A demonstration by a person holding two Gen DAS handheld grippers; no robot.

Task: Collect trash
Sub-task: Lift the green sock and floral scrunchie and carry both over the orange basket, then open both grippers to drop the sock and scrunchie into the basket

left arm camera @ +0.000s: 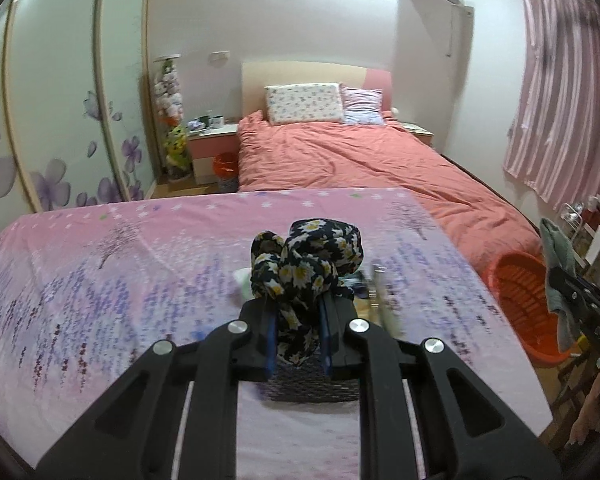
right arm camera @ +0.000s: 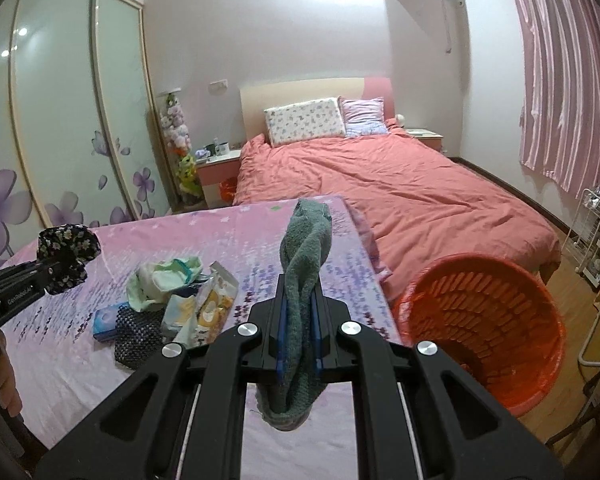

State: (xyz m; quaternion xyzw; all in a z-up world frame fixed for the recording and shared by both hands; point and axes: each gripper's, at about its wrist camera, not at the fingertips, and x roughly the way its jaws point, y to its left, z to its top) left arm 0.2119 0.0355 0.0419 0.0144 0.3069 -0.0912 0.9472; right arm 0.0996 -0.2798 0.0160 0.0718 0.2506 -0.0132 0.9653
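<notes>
My left gripper (left arm camera: 299,332) is shut on a dark cloth with a daisy print (left arm camera: 308,264), held up over the pink-covered table (left arm camera: 100,264). In the right wrist view that same floral cloth (right arm camera: 66,250) hangs at the far left with the left gripper (right arm camera: 50,272) behind it. My right gripper (right arm camera: 299,332) is shut on a grey-green towel (right arm camera: 306,248), raised above the table's right side. An orange basket (right arm camera: 480,328) stands on the floor just right of the table. The right gripper and its towel (left arm camera: 556,252) show at the right edge of the left wrist view, above the basket (left arm camera: 520,296).
A pile stays on the table: crumpled pale green wrapper (right arm camera: 164,280), a snack packet (right arm camera: 214,300), a blue box (right arm camera: 106,322) and a dark checked pouch (right arm camera: 136,334). Beyond lie a bed with a coral cover (right arm camera: 400,196), a nightstand (right arm camera: 220,168) and a wire rack (right arm camera: 592,232).
</notes>
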